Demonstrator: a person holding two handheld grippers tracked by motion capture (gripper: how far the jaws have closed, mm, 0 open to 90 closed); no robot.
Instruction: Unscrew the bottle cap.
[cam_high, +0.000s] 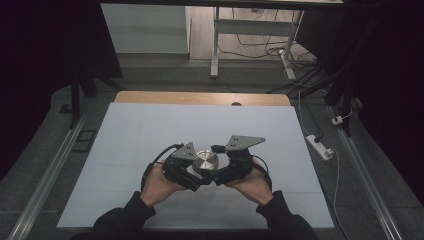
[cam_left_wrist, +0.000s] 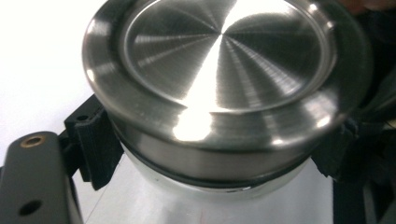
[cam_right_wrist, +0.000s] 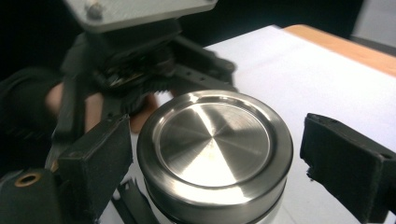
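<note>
High view: I see both claws meeting over the white counter (cam_high: 150, 130), near its front middle, with a round jar capped by a brushed stainless-steel lid (cam_high: 205, 161) between them. I can read no brand, label or writing on the lid or the jar in any view.

In the left gripper view my left claw (cam_high: 196, 181) is clenched on the jar just under the lid's rim, its black ribbed pads (cam_left_wrist: 95, 144) pressing the wall on both sides, above the pale body.

In the right gripper view my right claw (cam_right_wrist: 212, 163) stands released. Its jaws straddle the steel lid (cam_right_wrist: 214, 140); the left pad (cam_right_wrist: 100, 158) sits just beside the rim and the right pad (cam_right_wrist: 345, 158) is clearly apart from it.
</note>
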